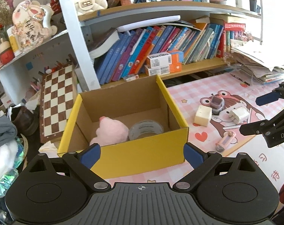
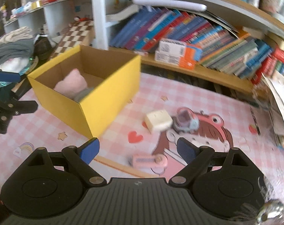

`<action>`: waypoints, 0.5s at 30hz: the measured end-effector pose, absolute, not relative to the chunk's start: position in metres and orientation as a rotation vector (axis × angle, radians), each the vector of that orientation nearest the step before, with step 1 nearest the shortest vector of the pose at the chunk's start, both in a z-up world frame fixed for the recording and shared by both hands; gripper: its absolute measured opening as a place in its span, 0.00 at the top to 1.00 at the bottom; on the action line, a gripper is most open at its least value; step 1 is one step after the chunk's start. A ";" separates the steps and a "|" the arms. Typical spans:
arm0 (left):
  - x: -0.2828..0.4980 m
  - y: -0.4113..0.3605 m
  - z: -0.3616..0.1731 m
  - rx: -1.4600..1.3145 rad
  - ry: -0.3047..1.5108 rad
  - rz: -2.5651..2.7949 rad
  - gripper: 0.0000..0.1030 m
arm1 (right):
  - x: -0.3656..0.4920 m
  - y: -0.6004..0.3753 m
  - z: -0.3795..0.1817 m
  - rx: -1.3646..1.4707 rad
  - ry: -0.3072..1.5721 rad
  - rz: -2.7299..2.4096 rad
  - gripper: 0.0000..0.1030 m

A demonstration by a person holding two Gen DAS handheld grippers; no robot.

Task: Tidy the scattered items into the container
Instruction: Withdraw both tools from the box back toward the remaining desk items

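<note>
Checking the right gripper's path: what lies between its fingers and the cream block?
In the right wrist view, only bare pink mat separates the open right gripper from the cream block; the pink clip lies nearer.

The left gripper (image 1: 142, 154) is matte black plastic with a ribbed grey plate at its centre bearing a small crosshair mark. Two round black discs flank the plate. Black link arms, pinned with silver screws, carry blue rubber fingertips (image 1: 90, 154). The right gripper (image 2: 136, 150) has the same build: black housing, ribbed plate, silver pivots, blue fingertips (image 2: 185, 152). White letters "DA" show on its side.
</note>
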State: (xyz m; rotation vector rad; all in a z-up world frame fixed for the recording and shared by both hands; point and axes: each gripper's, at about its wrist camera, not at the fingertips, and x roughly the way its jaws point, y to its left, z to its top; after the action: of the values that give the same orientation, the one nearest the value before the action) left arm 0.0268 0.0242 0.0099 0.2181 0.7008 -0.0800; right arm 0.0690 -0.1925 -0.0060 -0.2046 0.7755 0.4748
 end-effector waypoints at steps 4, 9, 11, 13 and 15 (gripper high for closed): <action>0.027 0.020 0.008 0.229 0.705 -0.097 0.06 | 0.064 -0.204 -0.012 -0.195 0.793 0.424 0.13; 0.027 0.013 0.004 0.243 0.717 -0.117 0.06 | 0.057 -0.214 -0.018 -0.191 0.801 0.375 0.12; 0.027 0.010 0.003 0.248 0.720 -0.129 0.06 | 0.055 -0.217 -0.020 -0.188 0.806 0.361 0.12; 0.027 0.005 0.003 0.257 0.719 -0.143 0.06 | 0.053 -0.220 -0.022 -0.181 0.811 0.348 0.12; 0.028 0.000 0.003 0.263 0.718 -0.159 0.06 | 0.051 -0.222 -0.024 -0.174 0.815 0.336 0.12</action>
State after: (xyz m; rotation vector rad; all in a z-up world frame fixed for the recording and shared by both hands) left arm 0.0278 0.0005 0.0029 0.2634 0.7176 -0.1595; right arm 0.0511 -0.2219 -0.0236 -0.1736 0.8151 0.3361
